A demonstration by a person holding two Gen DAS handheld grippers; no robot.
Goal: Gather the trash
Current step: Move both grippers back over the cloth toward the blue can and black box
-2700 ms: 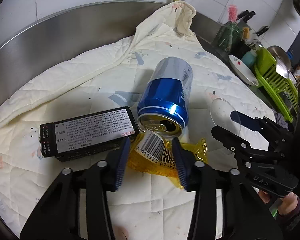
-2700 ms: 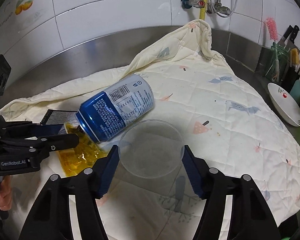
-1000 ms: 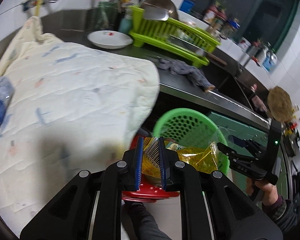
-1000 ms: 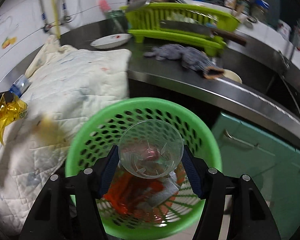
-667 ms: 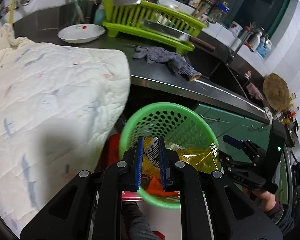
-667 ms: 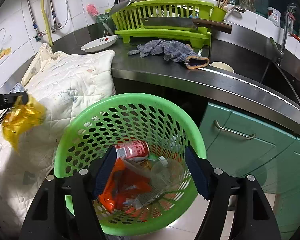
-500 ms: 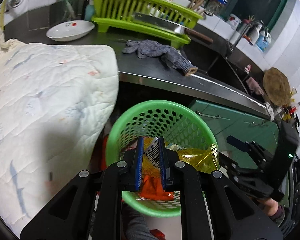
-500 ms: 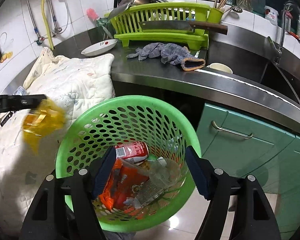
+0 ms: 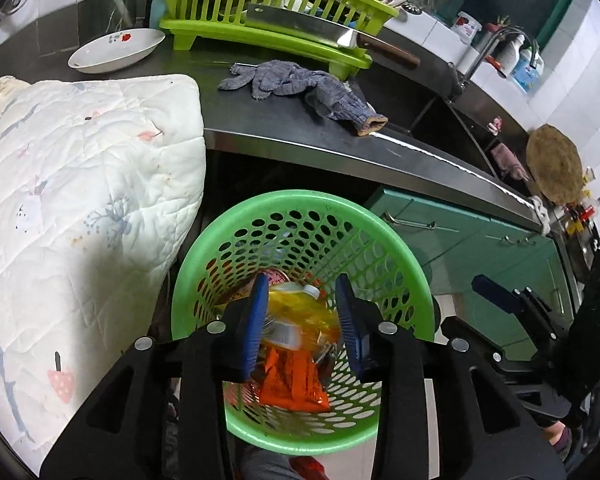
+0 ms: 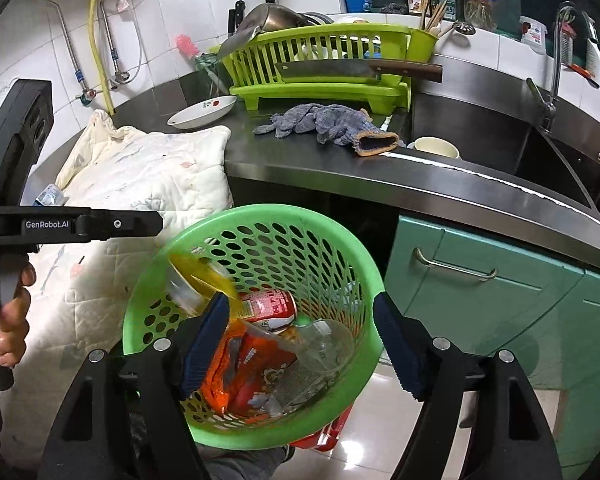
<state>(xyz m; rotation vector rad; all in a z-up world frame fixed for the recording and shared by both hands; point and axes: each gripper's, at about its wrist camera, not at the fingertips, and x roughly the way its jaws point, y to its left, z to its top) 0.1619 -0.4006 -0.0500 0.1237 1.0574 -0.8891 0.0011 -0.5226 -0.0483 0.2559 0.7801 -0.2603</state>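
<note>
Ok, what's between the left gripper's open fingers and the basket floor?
The yellow wrapper, blurred, loose between the left gripper's fingers, above trash in the basket; left wrist view shows it.

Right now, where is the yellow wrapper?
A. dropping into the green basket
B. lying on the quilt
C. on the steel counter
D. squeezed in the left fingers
A: the yellow wrapper is blurred inside the green basket, and the left gripper stands open above it.
</note>
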